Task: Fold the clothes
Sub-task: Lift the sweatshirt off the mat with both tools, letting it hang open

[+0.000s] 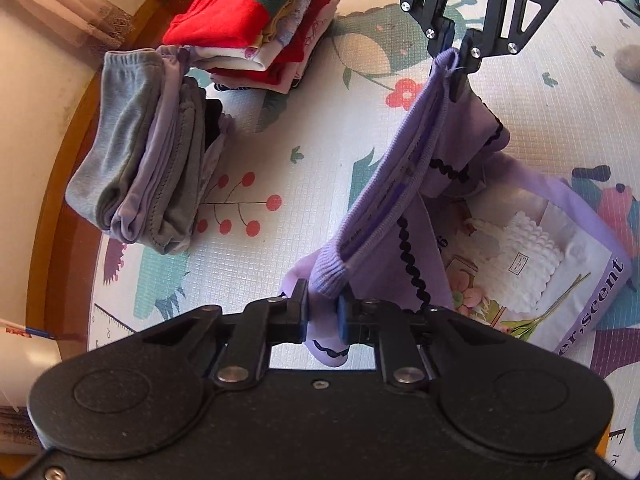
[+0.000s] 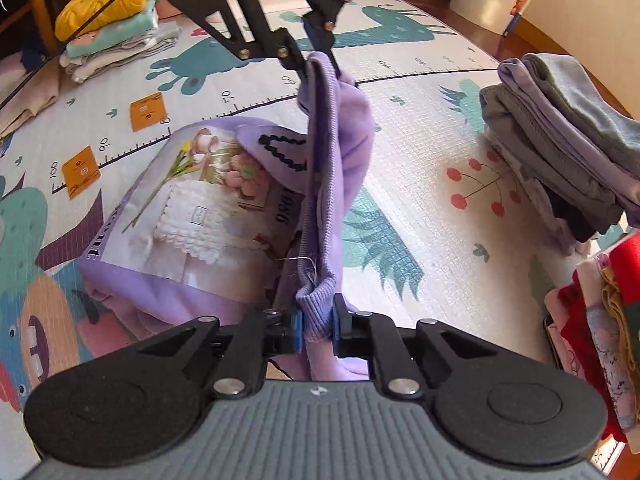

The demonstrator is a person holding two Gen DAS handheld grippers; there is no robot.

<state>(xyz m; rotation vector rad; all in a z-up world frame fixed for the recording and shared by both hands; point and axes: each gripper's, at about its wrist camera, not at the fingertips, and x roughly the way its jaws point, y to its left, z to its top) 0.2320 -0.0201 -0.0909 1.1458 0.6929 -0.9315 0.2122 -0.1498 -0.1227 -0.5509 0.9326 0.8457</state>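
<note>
The left tool [image 1: 323,322] and the right tool [image 2: 316,330] are each clamped on one end of the ribbed hem band of a lilac cotton sweatshirt with a printed flower panel and black wavy trim [image 1: 520,256], the band drawn taut between them and raised off the pastel foam play mat with its animal and ruler print [image 1: 280,152], while the body of the garment sags onto the mat toward 4 o'clock in the left wrist view. By my reading the task is well along but this piece is only begun: it is gripped and lifted, with no fold laid in it yet. Done work shows as the stack of folded grey and lavender knitwear [image 1: 148,152] at 9 o'clock, the stack of folded red and pink garments [image 1: 256,20] at 11 o'clock, and, in the right wrist view, a pile topped by a folded yellow garment [image 2: 108,4] at 10 o'clock. The sweatshirt looks soft and limp, bunched near the collar, its panel face up.
</note>
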